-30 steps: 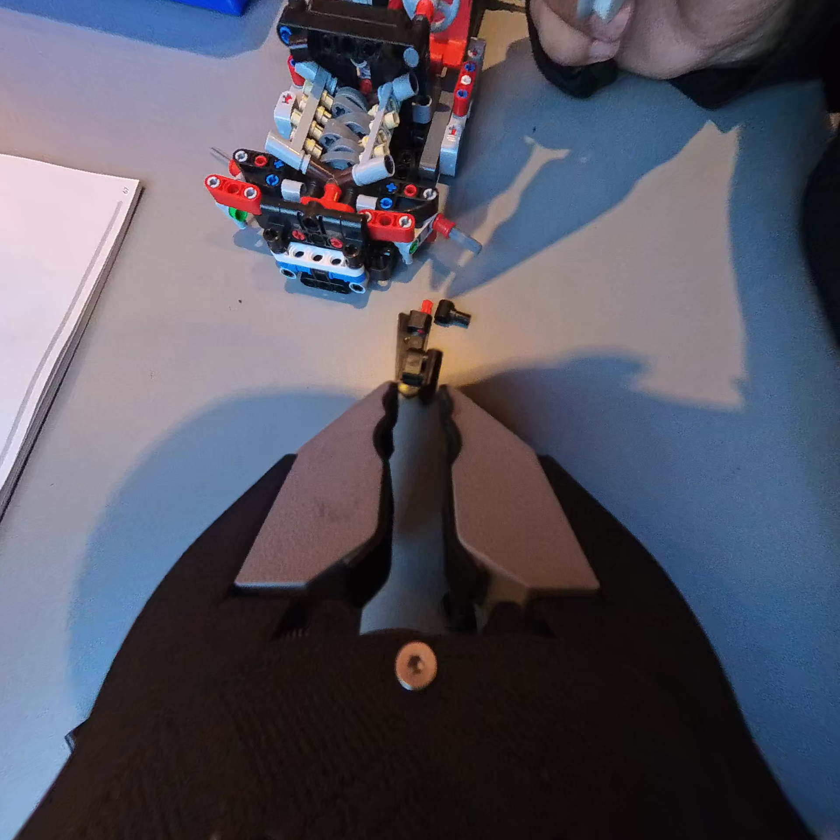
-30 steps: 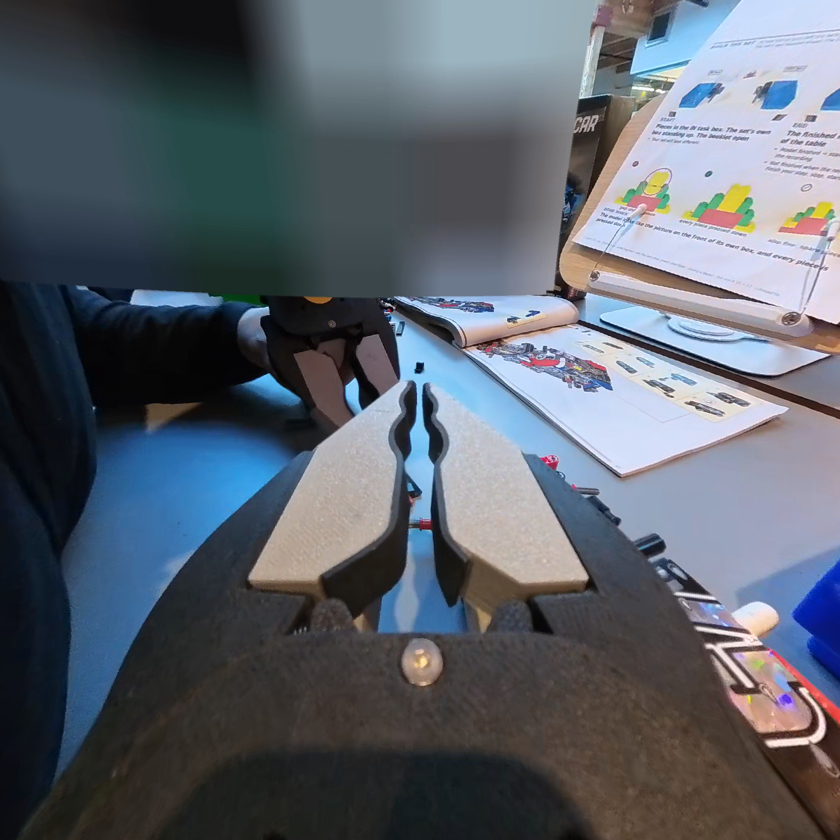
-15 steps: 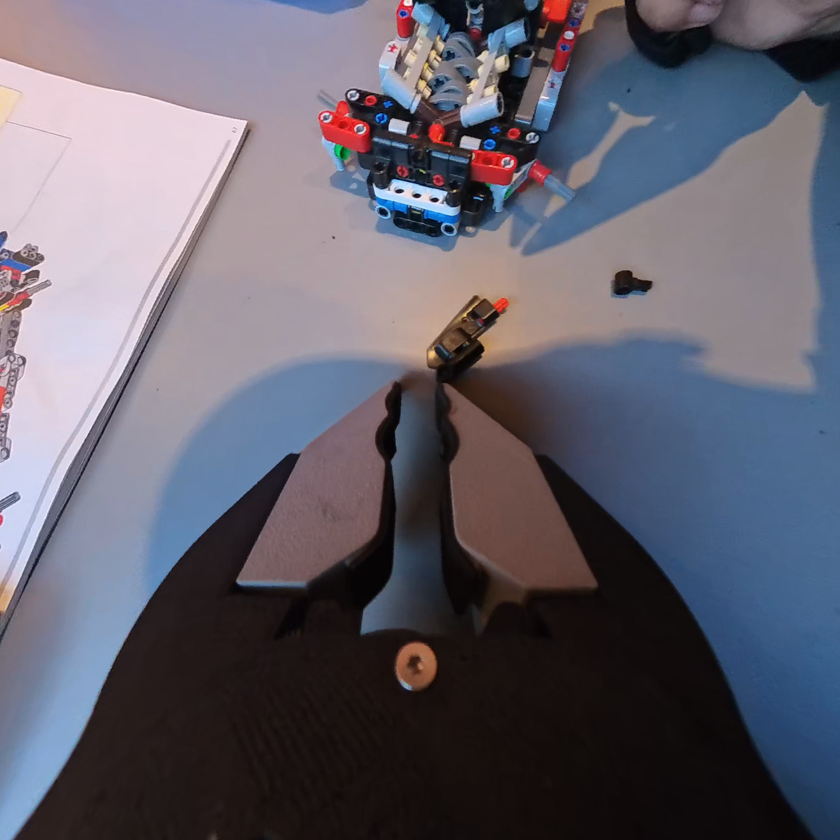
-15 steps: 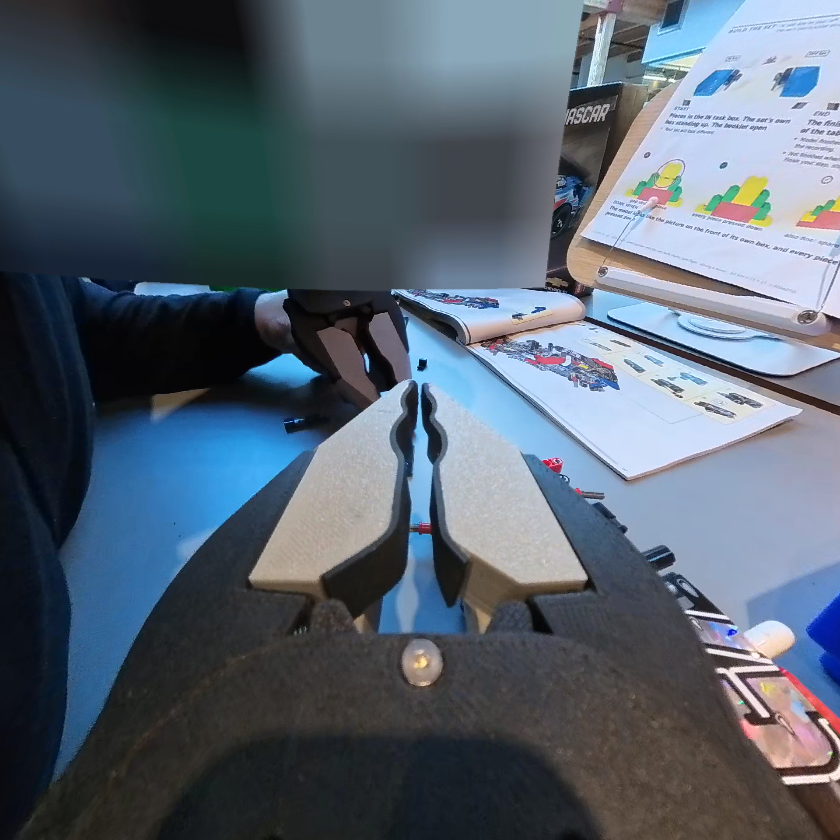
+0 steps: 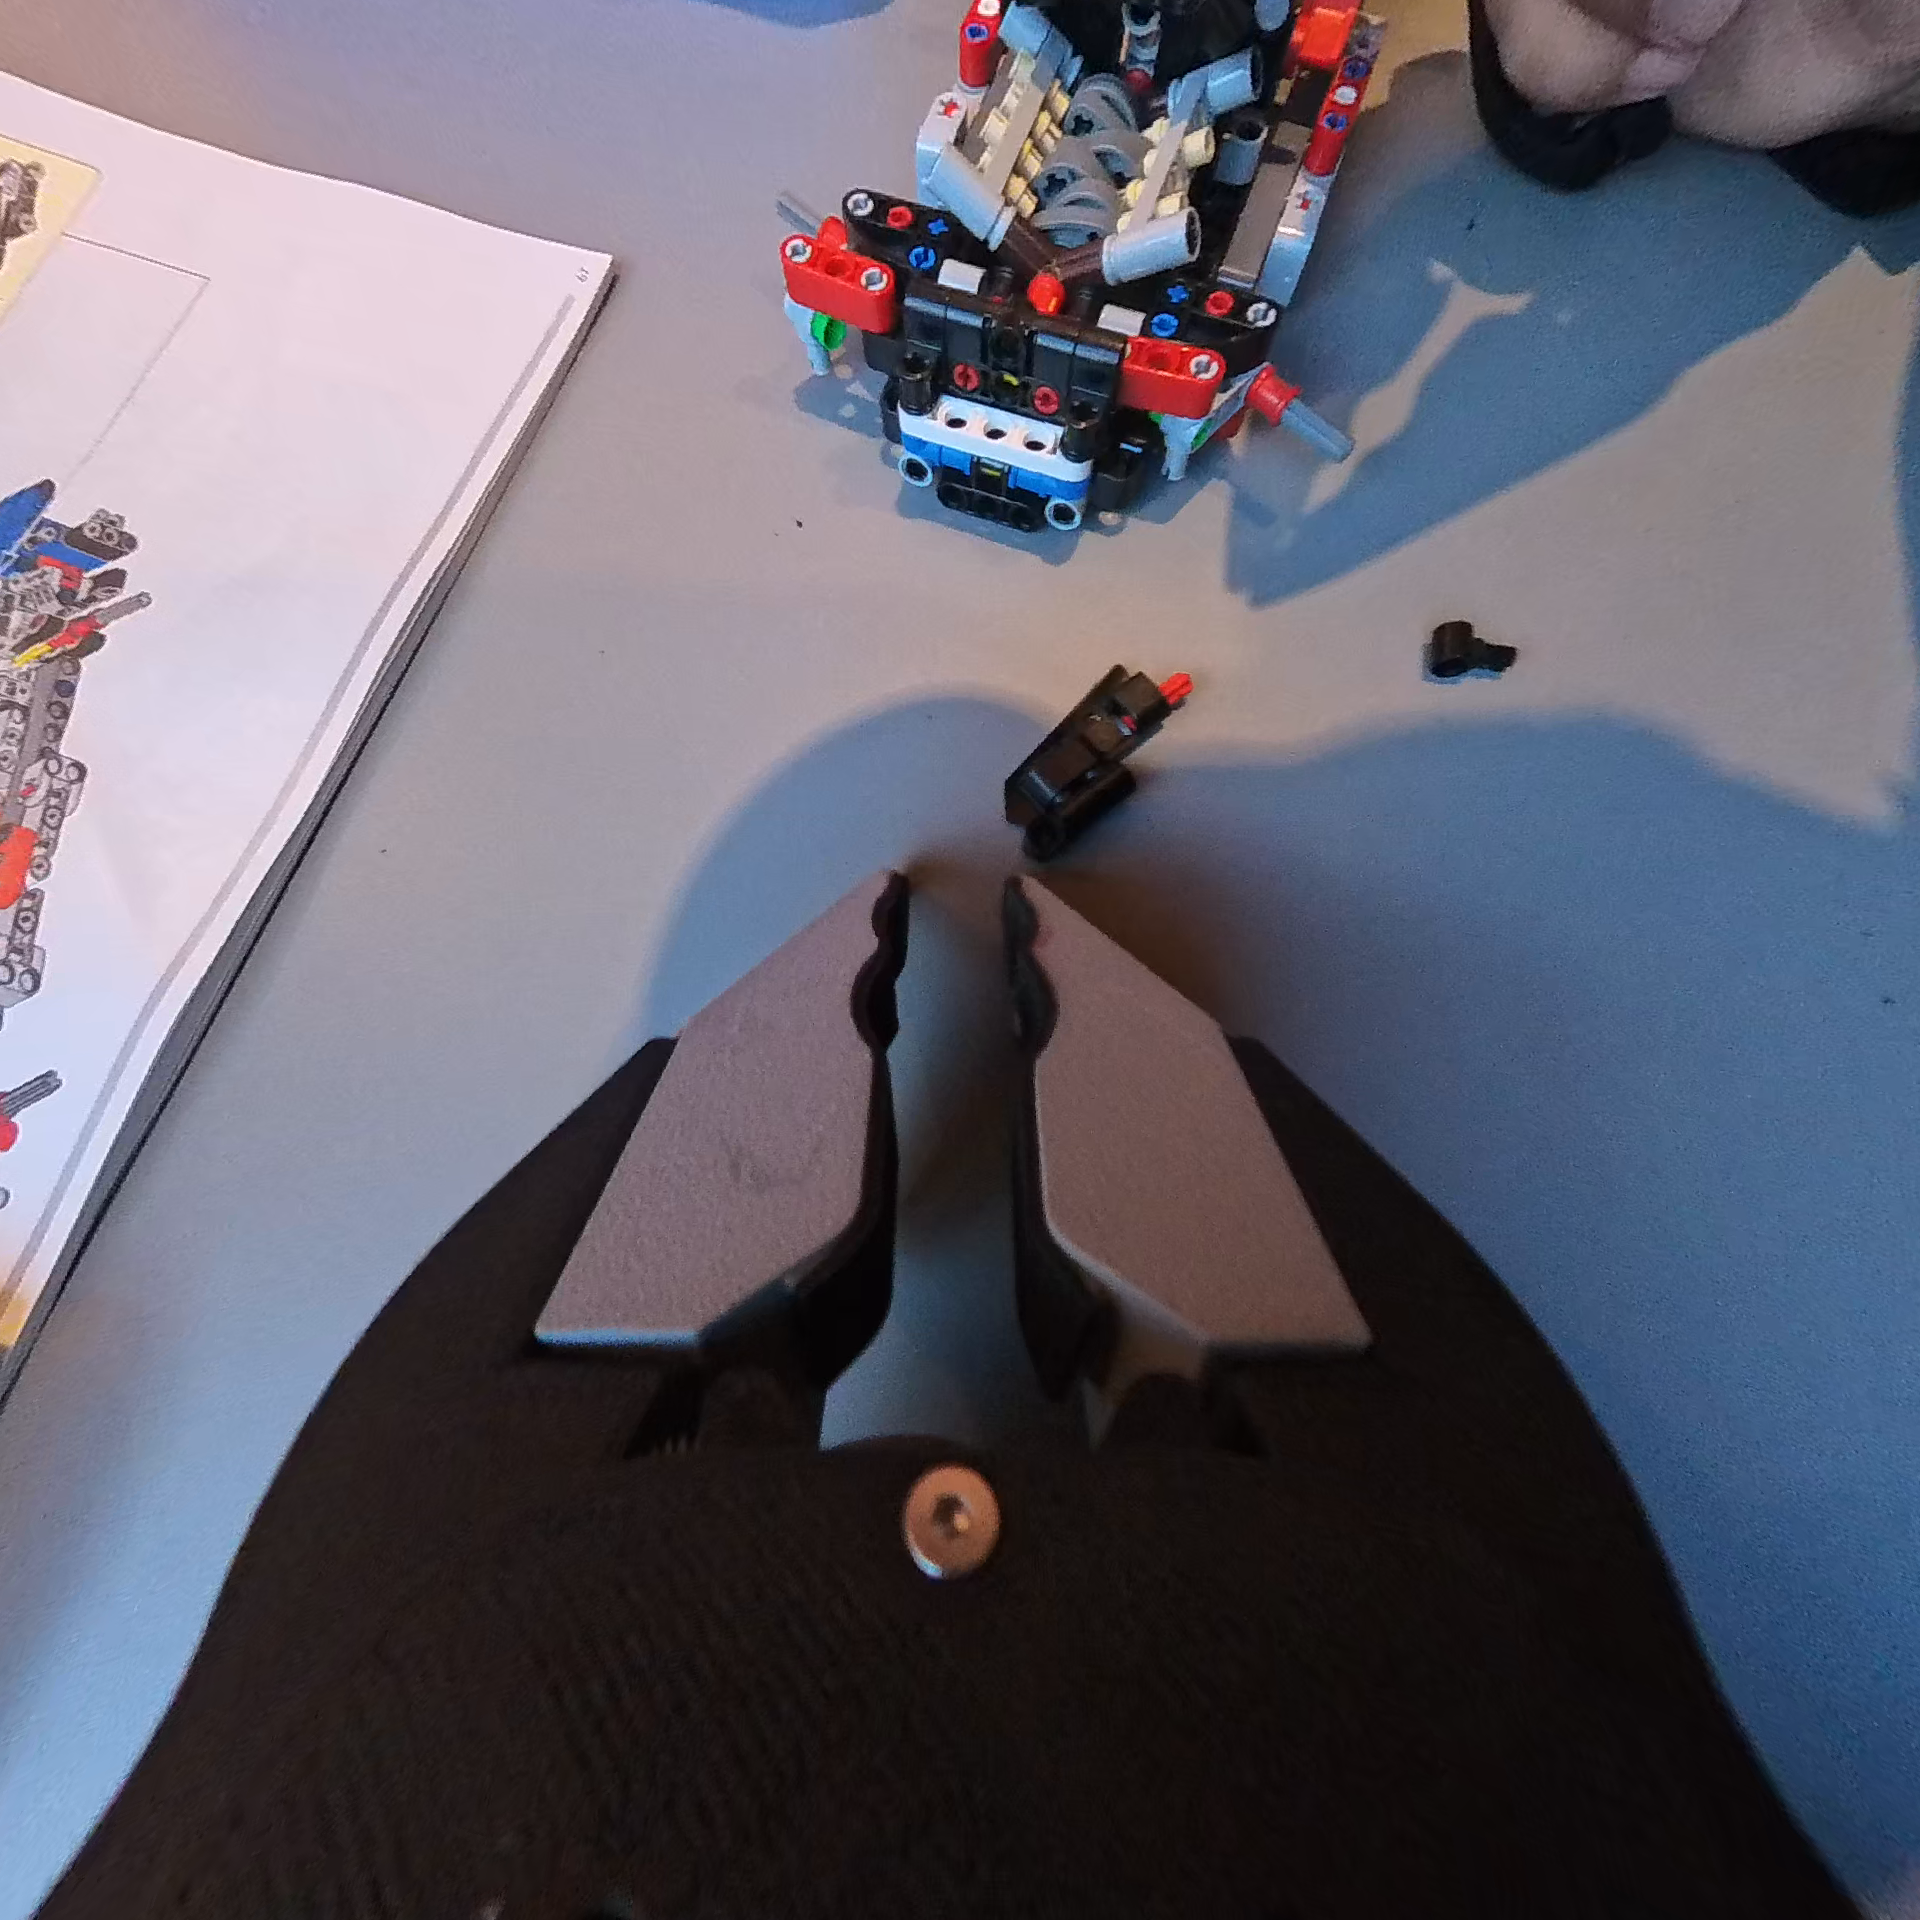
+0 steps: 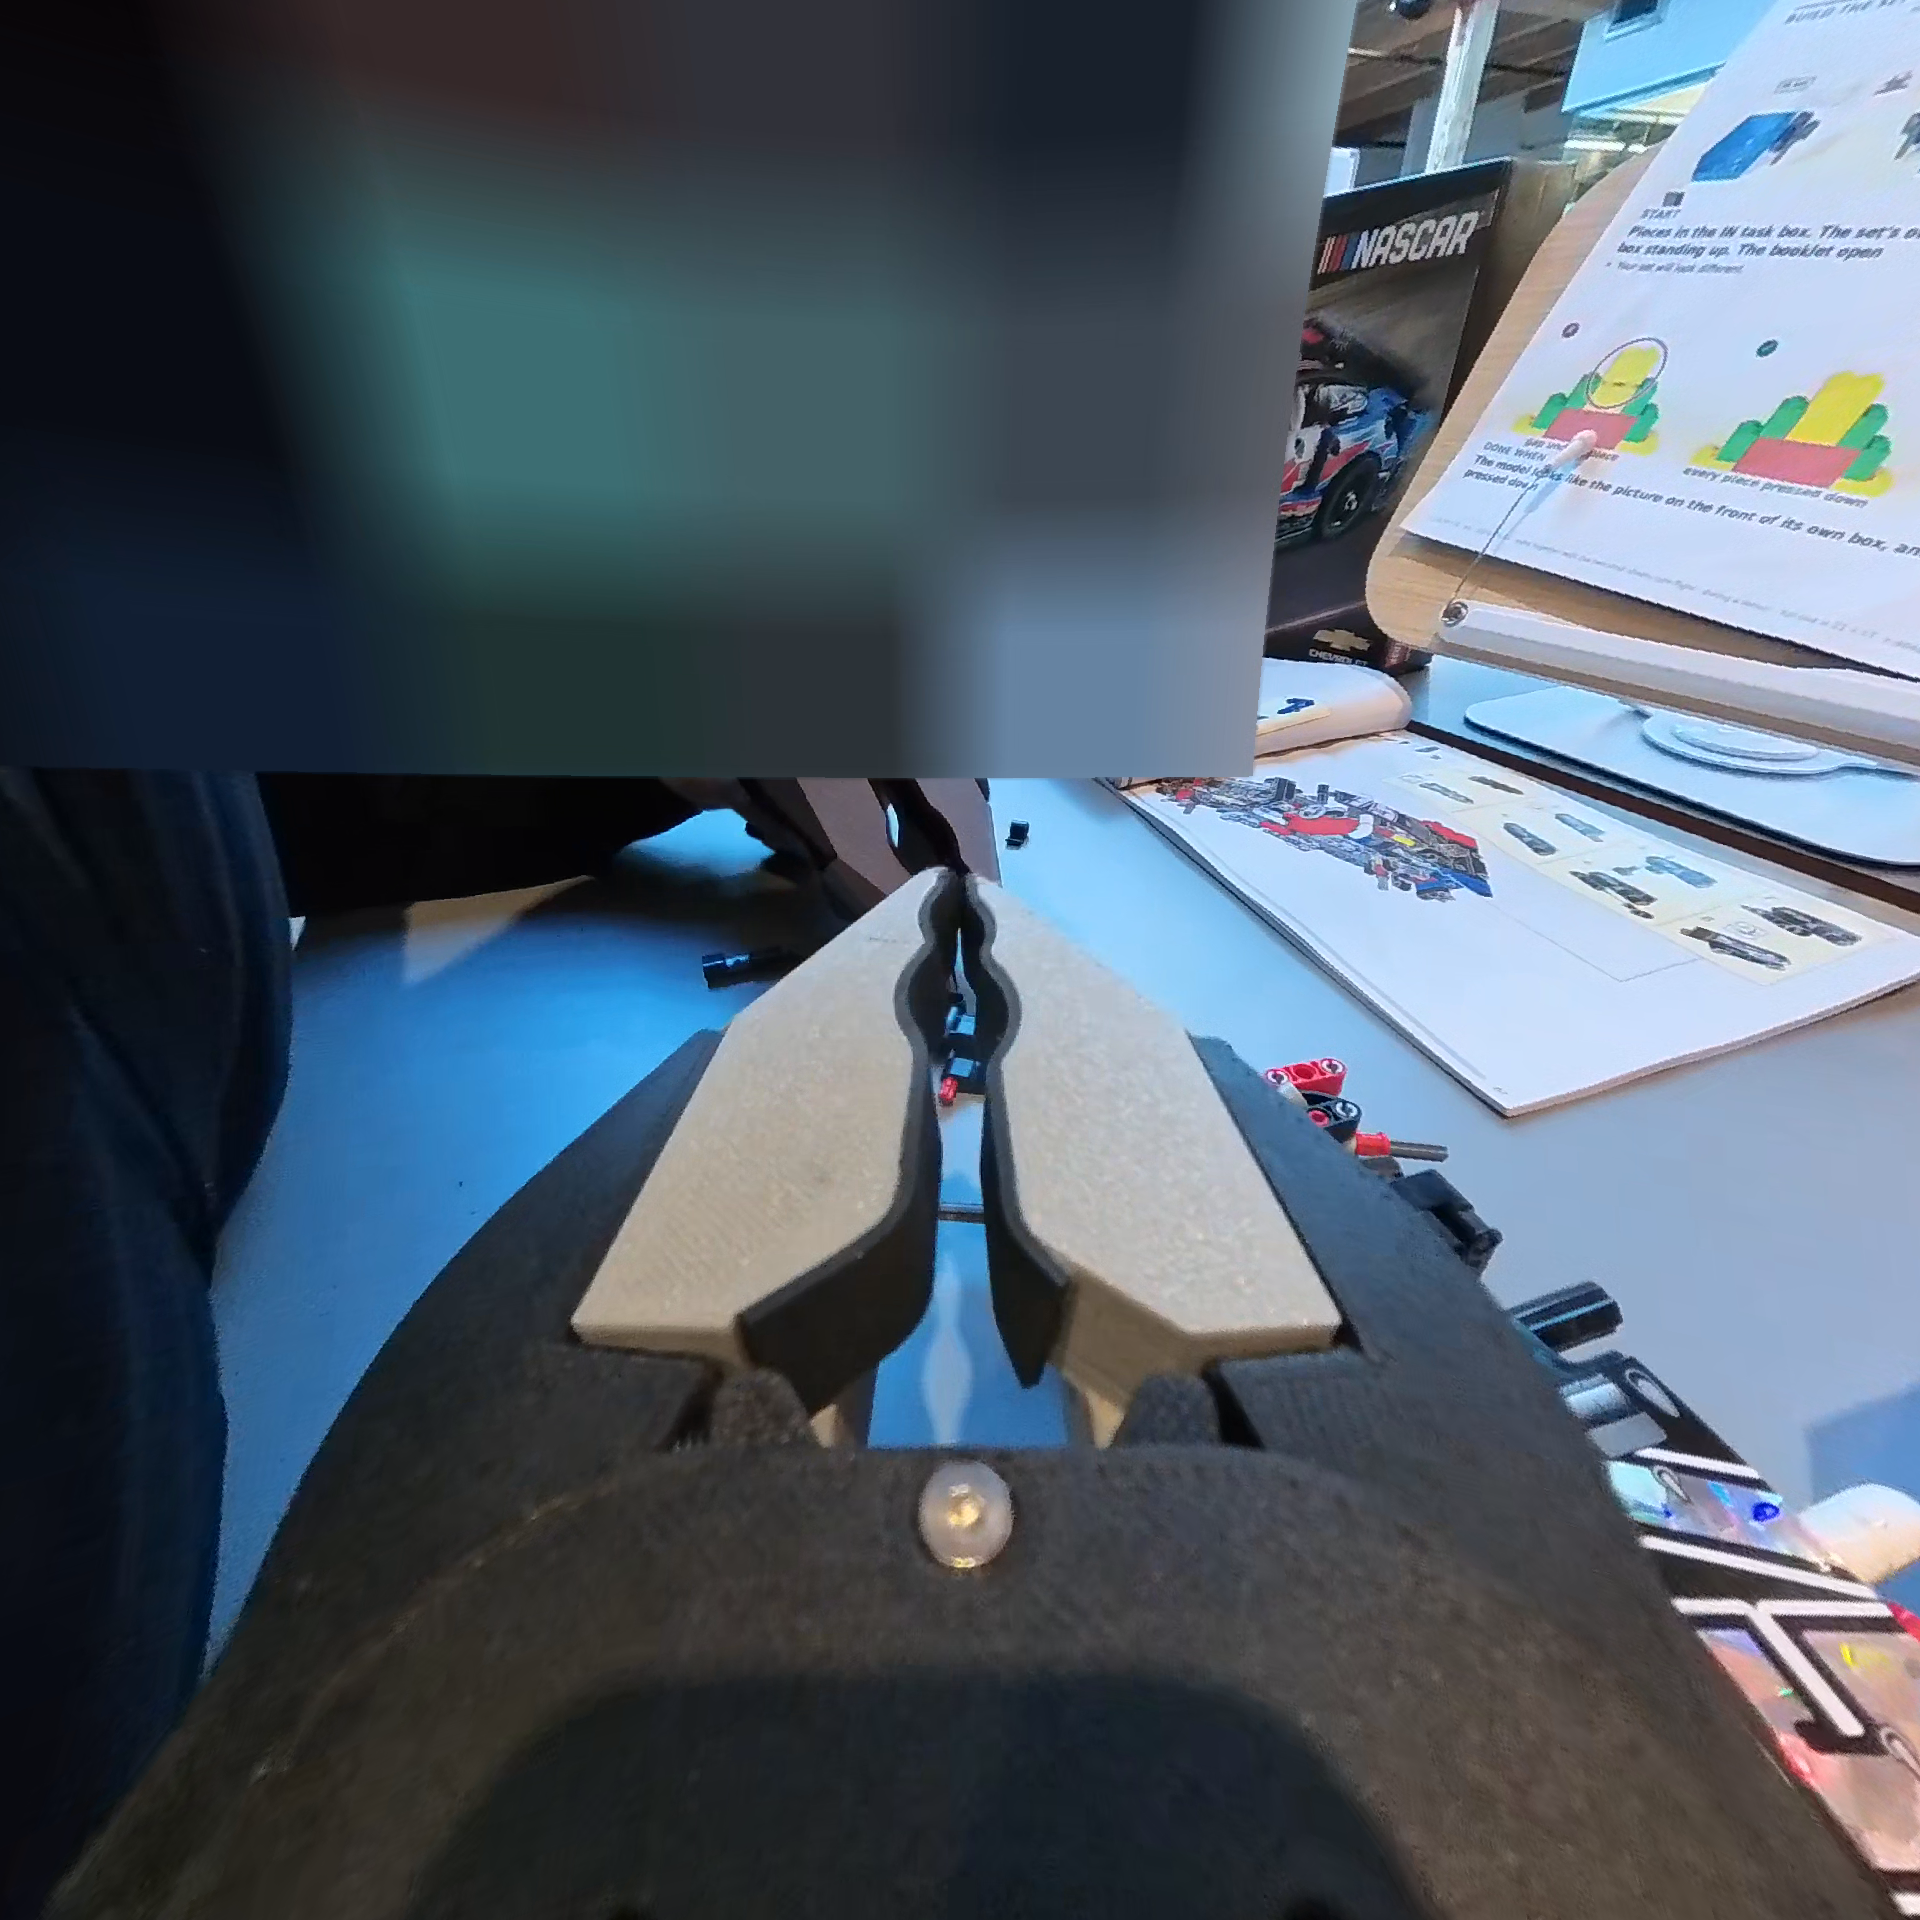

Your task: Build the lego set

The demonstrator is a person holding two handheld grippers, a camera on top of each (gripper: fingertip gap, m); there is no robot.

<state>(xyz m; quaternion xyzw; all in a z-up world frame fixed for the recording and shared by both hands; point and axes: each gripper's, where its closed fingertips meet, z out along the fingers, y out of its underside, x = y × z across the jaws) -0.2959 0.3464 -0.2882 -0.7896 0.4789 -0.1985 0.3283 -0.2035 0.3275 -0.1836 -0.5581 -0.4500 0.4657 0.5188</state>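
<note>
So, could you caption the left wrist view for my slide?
Open left gripper just short of a small black sub-assembly, partly built car model beyond.

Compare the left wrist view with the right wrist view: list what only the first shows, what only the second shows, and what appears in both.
Only the left wrist view shows the part-built model's front and the left gripper open and empty.

Only the right wrist view shows the set's box, the propped instruction sheet and the right gripper, tips nearly touching, nothing held.

Both show the grey table, the open booklet, the small black assembly with a red pin and a loose black connector.
</note>
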